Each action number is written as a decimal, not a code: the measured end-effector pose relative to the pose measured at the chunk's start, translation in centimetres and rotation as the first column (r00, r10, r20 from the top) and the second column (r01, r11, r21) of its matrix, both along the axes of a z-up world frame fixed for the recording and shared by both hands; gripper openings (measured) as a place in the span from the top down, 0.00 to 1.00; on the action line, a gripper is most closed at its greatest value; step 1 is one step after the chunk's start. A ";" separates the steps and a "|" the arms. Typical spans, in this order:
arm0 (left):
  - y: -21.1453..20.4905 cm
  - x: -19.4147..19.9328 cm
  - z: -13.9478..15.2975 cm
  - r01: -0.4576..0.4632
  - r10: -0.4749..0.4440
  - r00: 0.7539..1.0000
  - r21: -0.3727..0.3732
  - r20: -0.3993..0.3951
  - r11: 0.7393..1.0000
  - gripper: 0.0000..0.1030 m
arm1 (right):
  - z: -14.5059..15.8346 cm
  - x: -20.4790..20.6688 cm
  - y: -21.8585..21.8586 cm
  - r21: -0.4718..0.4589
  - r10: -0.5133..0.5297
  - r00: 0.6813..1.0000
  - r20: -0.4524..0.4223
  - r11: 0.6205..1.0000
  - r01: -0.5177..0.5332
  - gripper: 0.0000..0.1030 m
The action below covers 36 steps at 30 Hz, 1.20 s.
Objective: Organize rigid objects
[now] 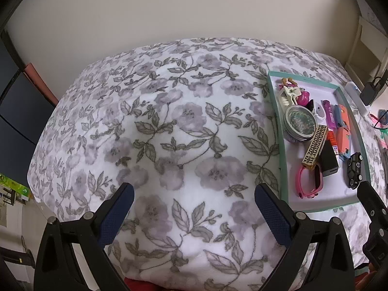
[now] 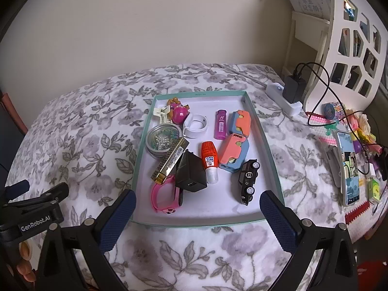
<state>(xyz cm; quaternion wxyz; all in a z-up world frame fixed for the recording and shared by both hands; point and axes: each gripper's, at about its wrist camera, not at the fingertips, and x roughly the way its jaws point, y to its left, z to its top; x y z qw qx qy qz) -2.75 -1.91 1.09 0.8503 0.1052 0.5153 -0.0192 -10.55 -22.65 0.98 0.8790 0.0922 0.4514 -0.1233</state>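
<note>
A teal-rimmed white tray (image 2: 257, 121) (image 1: 275, 111) lies on the floral bedspread. It holds a black toy car (image 2: 247, 179) (image 1: 354, 171), a black charger block (image 2: 190, 173), an orange-capped tube (image 2: 209, 160), two orange-and-blue cases (image 2: 234, 151), a purple lighter (image 2: 220, 124), a gold harmonica (image 2: 171, 160) (image 1: 314, 144), a round tin (image 2: 163, 141) (image 1: 300, 123), pink sunglasses (image 2: 165, 195) (image 1: 311, 183), a white band (image 2: 195, 126) and small toys (image 2: 178, 111). My right gripper (image 2: 197, 201) stands open just before the tray's near edge, empty. My left gripper (image 1: 194, 194) is open over bare bedspread left of the tray.
A white power strip (image 2: 283, 97) with a black plug and cable lies right of the tray. Further right sit a phone (image 2: 349, 167) and several small colourful items. A white shelf unit (image 2: 344, 36) stands at the back right. The wall runs behind the bed.
</note>
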 end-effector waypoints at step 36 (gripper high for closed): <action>-0.5 -0.1 0.2 0.035 -0.035 0.999 -0.017 0.017 0.999 0.03 | -0.6 0.5 -0.3 -0.033 0.020 1.000 -0.022 0.999 -0.021 0.00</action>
